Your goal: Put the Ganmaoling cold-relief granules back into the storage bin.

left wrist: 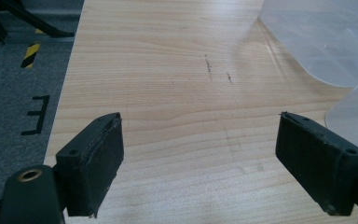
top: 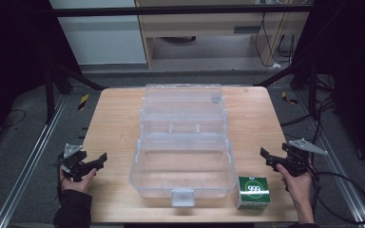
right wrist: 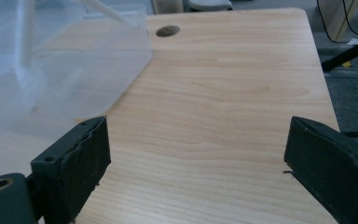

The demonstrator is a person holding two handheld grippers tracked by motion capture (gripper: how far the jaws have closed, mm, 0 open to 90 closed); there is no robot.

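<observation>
A clear plastic storage box [top: 183, 166] lies open in the middle of the wooden table [top: 114, 114], its lid [top: 184, 102] folded back toward the far side. A small green and white carton [top: 253, 192] printed "999" stands at the box's near right corner. My left gripper [top: 95, 161] hovers at the table's left edge, open and empty, with the box corner [left wrist: 326, 51] ahead to its right. My right gripper [top: 268, 156] is held at the right edge, open and empty, the box wall [right wrist: 51, 70] to its left.
Bare wood lies between each gripper and the box [left wrist: 191, 93] [right wrist: 233, 93]. A round cable hole [right wrist: 168, 31] sits near the table's far edge. Grey carpet, metal rails [top: 33, 156] and black frame legs surround the table. Cables [top: 347, 190] trail on the floor at right.
</observation>
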